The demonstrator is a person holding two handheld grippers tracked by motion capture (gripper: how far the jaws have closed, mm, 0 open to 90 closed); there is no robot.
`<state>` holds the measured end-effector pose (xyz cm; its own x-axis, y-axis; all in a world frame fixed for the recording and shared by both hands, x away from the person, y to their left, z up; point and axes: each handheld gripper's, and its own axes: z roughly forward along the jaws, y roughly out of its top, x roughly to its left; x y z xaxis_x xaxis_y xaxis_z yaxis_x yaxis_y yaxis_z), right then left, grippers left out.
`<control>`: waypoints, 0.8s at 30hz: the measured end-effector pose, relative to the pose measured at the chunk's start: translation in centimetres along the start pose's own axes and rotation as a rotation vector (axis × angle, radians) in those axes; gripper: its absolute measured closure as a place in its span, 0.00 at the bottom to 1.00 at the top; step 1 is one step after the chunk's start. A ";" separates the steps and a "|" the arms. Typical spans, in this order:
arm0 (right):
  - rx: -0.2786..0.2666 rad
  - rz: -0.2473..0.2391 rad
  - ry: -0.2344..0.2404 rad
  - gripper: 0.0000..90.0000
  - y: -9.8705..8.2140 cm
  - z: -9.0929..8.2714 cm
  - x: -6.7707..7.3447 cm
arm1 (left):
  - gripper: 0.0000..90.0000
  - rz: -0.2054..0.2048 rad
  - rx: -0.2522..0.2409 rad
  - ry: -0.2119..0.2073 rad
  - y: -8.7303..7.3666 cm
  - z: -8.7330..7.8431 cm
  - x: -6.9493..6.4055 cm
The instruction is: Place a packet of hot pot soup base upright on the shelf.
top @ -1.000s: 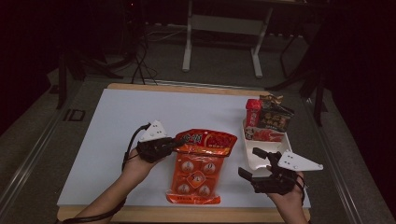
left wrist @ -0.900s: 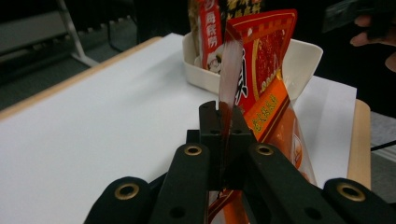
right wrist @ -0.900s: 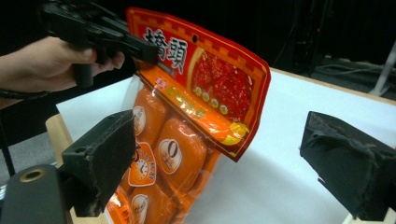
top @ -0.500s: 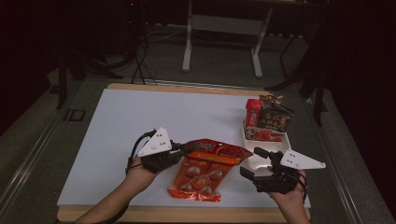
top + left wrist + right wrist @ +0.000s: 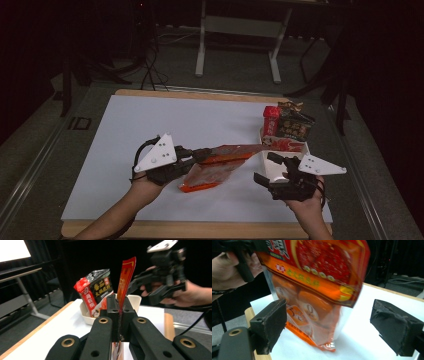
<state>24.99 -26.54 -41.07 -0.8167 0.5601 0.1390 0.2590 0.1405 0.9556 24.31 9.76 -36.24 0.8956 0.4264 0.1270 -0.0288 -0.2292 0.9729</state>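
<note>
An orange-red snack bag [image 5: 220,162] hangs tilted on edge over the white table mat [image 5: 150,125], its lower end down near the mat. My left gripper [image 5: 202,155] is shut on the bag's top edge. In the left gripper view, the jaws [image 5: 119,302] pinch the thin red seam of the bag [image 5: 127,277]. My right gripper [image 5: 267,167] stands open just right of the bag, beside a white tray [image 5: 306,146]. In the right gripper view, the bag [image 5: 319,277] hangs in front of the wide-apart pads [image 5: 272,322], untouched by them.
The white tray holds a red packet [image 5: 270,120] and a dark packet [image 5: 292,125] standing upright at the table's right side. A wooden table edge [image 5: 200,230] runs along the front. Table legs and cables stand on the dark floor behind.
The left gripper has lifted the bag from lying flat to a tilted, raised pose and drawn back a little to the left. The right gripper has barely moved.
</note>
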 end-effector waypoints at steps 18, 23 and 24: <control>-0.015 -0.044 0.173 0.57 1.3 1.9 0.0 | 1.00 -0.025 -0.049 -0.058 1.1 -0.5 -0.8; -0.008 -0.074 0.228 0.84 1.7 1.7 0.2 | 1.00 -0.028 -0.040 -0.067 1.1 -0.2 -0.9; 0.001 -0.083 0.229 0.89 1.8 1.7 0.3 | 1.00 -0.039 -0.044 -0.072 1.1 -0.2 -0.8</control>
<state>26.09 -24.69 -39.78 -0.9307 0.3471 0.1154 0.1868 0.1796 0.9658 23.45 9.36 -35.22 0.9258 0.3703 0.0761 -0.0111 -0.1744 0.9846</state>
